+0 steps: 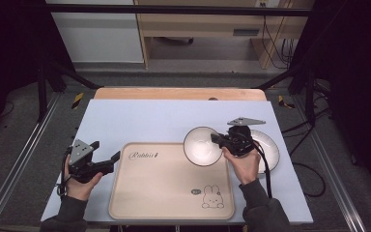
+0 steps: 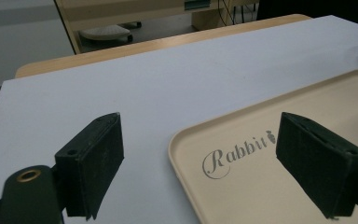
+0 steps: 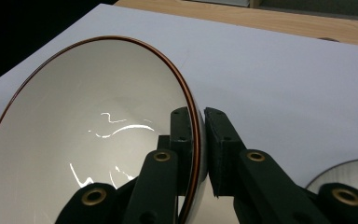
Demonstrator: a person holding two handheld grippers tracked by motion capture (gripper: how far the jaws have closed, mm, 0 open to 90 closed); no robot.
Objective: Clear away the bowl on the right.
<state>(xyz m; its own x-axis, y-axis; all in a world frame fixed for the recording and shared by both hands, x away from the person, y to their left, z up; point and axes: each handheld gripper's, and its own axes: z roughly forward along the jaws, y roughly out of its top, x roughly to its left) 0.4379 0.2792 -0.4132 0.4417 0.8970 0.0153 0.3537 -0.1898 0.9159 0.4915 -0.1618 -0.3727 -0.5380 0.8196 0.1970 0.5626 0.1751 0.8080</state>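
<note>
Pinching the rim of a white ceramic bowl with a thin brown edge [image 3: 98, 135], our right gripper [image 3: 198, 149] holds it tilted above the far right corner of the beige plastic tray [image 1: 164, 193], jaws clamped. Our hand partly hides a second white dish [image 1: 269, 150] behind. Our left gripper [image 2: 200, 163] hangs wide open, gripping nothing, over the tray's near left corner. We read "Rabbit" there, its last letters partly hidden by a jaw.
</note>
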